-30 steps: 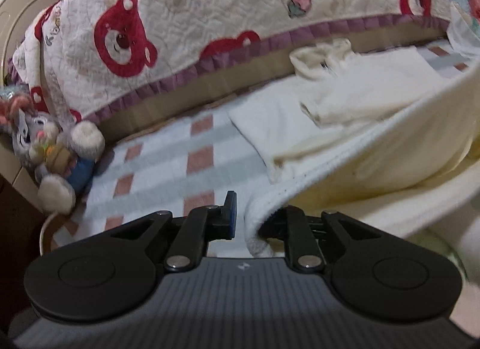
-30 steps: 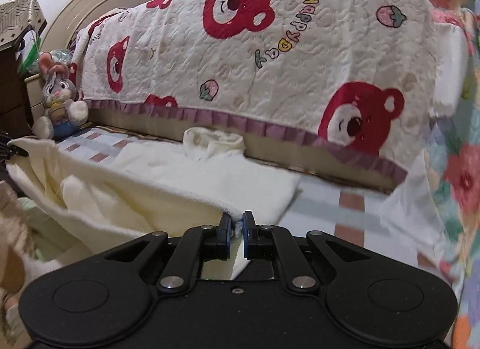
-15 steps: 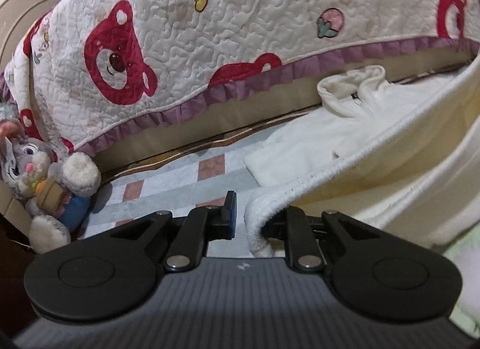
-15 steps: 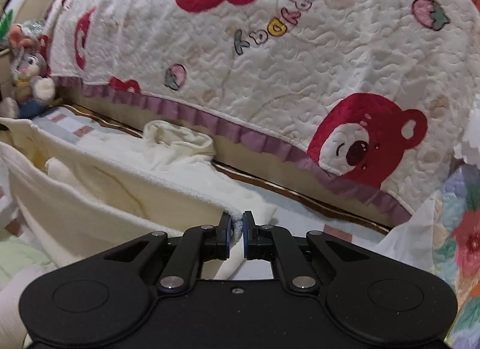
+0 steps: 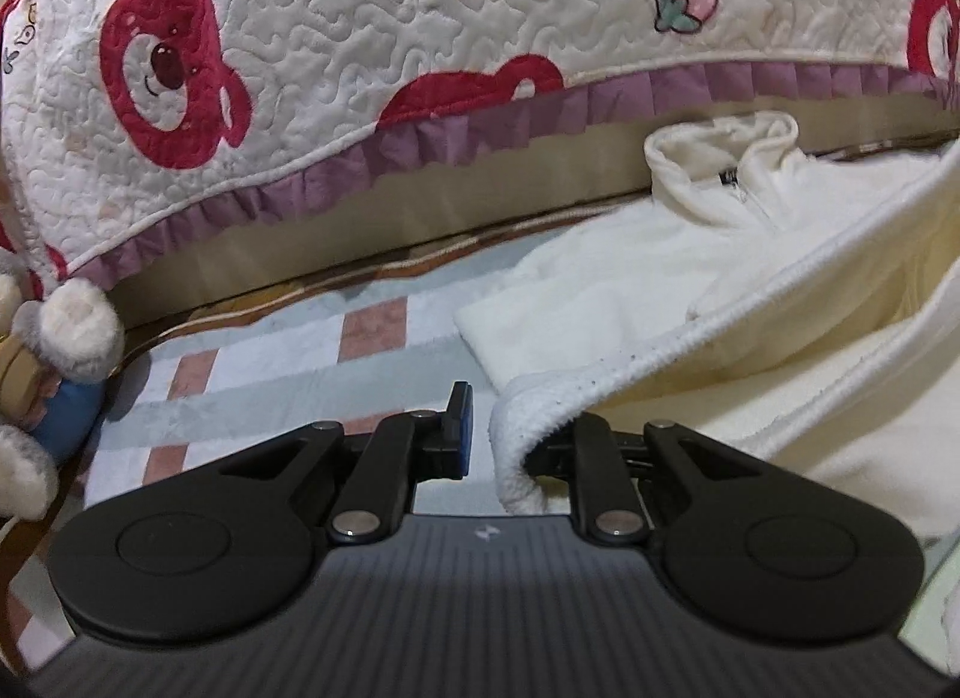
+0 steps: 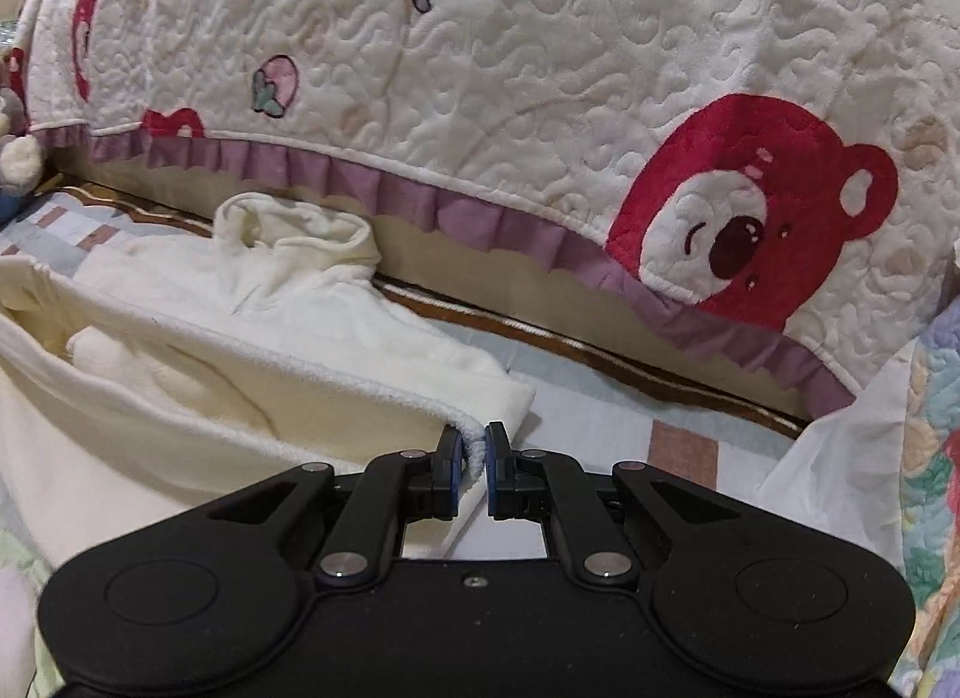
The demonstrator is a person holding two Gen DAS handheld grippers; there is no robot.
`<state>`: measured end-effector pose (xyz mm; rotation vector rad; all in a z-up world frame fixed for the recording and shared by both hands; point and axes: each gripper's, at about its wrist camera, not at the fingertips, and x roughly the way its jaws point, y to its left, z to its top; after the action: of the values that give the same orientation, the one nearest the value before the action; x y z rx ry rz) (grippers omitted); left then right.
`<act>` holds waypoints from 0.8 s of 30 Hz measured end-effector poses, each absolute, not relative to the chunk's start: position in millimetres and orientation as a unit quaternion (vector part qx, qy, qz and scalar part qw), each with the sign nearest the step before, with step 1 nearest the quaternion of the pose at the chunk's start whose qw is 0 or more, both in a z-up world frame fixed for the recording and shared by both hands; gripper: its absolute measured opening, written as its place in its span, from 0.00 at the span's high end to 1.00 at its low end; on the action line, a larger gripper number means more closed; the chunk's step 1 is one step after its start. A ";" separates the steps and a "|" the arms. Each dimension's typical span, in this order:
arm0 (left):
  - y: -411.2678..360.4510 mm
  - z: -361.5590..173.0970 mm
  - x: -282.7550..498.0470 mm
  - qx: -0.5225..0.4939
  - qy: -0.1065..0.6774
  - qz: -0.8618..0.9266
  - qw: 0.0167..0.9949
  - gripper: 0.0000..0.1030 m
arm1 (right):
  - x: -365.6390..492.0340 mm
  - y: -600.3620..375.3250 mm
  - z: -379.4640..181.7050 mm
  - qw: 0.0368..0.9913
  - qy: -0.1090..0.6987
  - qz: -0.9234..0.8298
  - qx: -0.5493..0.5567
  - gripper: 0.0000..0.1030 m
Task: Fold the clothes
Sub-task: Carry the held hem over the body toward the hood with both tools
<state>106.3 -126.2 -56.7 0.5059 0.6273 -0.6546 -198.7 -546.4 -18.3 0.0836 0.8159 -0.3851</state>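
Observation:
A cream fleece garment (image 5: 630, 284) lies on the checked bed sheet (image 5: 288, 350), its collar (image 5: 720, 158) toward the quilt. Its lower hem is lifted off the sheet and stretched between both grippers. My left gripper (image 5: 510, 434) has the hem corner (image 5: 516, 428) draped over its right finger; the left pad (image 5: 461, 428) stands apart from the cloth. My right gripper (image 6: 474, 458) is shut on the other hem corner (image 6: 474, 446). The garment (image 6: 336, 326) also shows in the right wrist view, its collar (image 6: 294, 230) at the back.
A white quilt with red bears (image 5: 420, 68) hangs down at the back, with a purple frill (image 6: 420, 188). A plush rabbit (image 5: 54, 362) sits at the left. A floral cloth (image 6: 936, 458) lies at the right.
Both grippers have moved forward toward the quilt, carrying the lifted hem over the garment toward its collar. The rabbit has slid to the edge of both views.

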 end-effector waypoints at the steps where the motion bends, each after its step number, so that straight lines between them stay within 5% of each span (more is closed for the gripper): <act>1: -128.9 -56.7 113.7 0.235 0.301 -0.316 0.869 0.85 | -190.9 -550.0 -17.7 0.897 0.398 -0.188 0.039 0.93; 19: -205.1 -91.6 228.6 0.254 0.349 -0.360 0.827 0.85 | -82.8 -623.2 -58.3 0.869 0.449 -0.202 0.053 0.93; 24: -224.6 -139.4 275.6 0.224 0.444 -0.352 0.793 0.78 | -50.4 -648.4 -91.1 0.844 0.488 -0.202 0.088 0.93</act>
<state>275.6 -224.6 -139.4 0.4819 0.9547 -0.7581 -50.4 -648.4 -91.1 0.1855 1.0308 -0.4263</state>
